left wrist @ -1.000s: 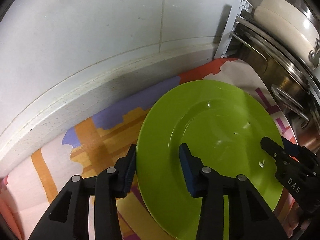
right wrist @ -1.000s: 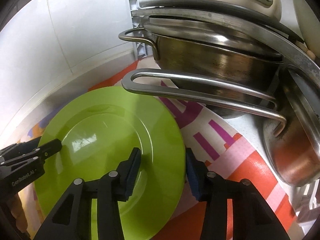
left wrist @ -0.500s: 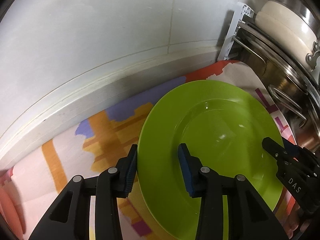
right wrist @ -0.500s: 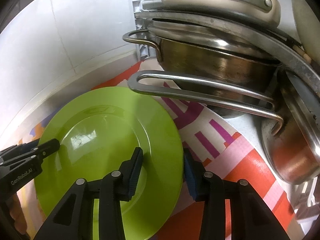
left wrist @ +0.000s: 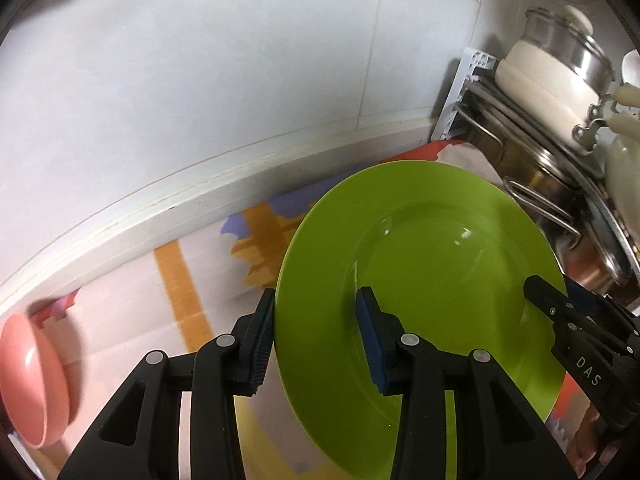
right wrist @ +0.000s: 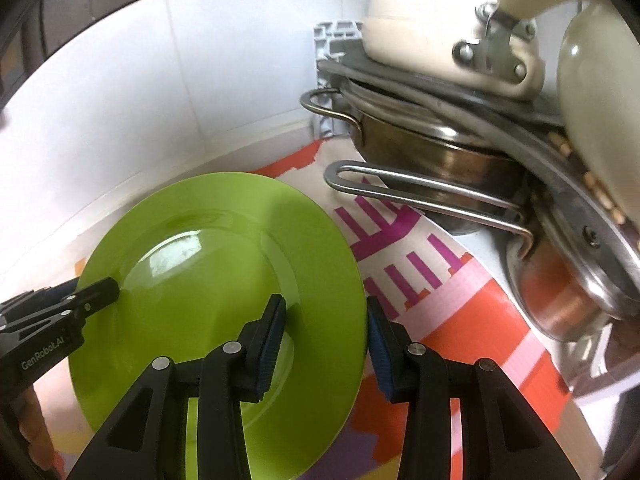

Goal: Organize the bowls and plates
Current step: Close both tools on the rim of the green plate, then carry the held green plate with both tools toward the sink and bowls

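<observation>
1. A round, glossy lime-green plate (left wrist: pixel 420 280) is held by both grippers above a surface covered with a patterned cloth (left wrist: pixel 180 276) in orange, pink, purple and white.
2. The left gripper (left wrist: pixel 316 340) is clamped on the plate's left rim: one blue-padded finger lies outside the edge and the other presses on the plate's upper face.
3. The right gripper (right wrist: pixel 326 344) is clamped on the plate's right rim in the same way, with one finger on the face and one beyond the edge.
4. In the left wrist view, the right gripper's black finger tip reaches onto the plate from the right.
5. The plate is tilted, and its far edge lies toward a white tiled wall (left wrist: pixel 200 80).
6. A pink, glossy bowl (left wrist: pixel 28 380) stands on the cloth at the far left, well apart from the plate.
7. To the right of the plate, stainless steel pots (right wrist: pixel 432 152) with wire handles are stacked under a cream-coloured enamel pot (right wrist: pixel 420 28) on a rack.
8. A white plastic rack frame (left wrist: pixel 468 92) stands against the wall beside the pots.
</observation>
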`<control>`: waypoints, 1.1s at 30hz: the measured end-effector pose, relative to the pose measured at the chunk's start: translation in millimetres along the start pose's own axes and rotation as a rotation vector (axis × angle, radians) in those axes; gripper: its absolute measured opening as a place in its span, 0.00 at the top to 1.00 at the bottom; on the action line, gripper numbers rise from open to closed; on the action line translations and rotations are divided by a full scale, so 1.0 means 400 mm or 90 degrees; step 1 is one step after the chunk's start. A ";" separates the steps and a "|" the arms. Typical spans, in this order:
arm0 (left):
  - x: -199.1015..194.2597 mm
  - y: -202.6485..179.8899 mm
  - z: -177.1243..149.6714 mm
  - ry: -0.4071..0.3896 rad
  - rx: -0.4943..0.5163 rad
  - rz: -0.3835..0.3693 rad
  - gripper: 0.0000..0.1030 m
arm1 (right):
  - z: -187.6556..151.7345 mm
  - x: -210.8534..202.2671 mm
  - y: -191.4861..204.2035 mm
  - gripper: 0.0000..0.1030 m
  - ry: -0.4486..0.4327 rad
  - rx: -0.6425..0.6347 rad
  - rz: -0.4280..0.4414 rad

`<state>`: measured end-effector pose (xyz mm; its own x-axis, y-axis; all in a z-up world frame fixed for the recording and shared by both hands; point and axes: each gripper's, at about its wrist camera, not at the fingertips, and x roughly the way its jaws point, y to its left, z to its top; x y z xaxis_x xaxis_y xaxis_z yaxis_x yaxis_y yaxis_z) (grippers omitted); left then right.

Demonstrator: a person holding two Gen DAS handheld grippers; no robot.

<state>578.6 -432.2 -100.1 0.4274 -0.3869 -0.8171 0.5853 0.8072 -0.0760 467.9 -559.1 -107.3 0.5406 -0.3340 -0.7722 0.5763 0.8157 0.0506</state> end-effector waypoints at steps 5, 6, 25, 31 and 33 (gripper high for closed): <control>-0.066 0.015 -0.024 -0.008 -0.004 0.006 0.62 | -0.010 -0.062 0.010 0.60 -0.003 -0.005 0.005; -0.084 0.022 -0.032 -0.010 -0.007 0.007 0.62 | -0.014 -0.075 0.014 0.60 -0.004 -0.005 0.006; -0.322 0.111 -0.189 -0.036 -0.050 0.050 0.62 | -0.102 -0.267 0.112 0.60 -0.009 -0.046 0.044; -0.392 0.161 -0.248 -0.052 -0.070 0.061 0.62 | -0.150 -0.333 0.158 0.60 -0.019 -0.063 0.060; -0.415 0.183 -0.269 -0.056 -0.078 0.064 0.62 | -0.162 -0.351 0.174 0.60 -0.022 -0.069 0.064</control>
<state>476.5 -261.1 -31.5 0.5421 -0.3344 -0.7709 0.4506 0.8900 -0.0692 392.3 -424.6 -36.3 0.6140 -0.2622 -0.7445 0.4496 0.8914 0.0568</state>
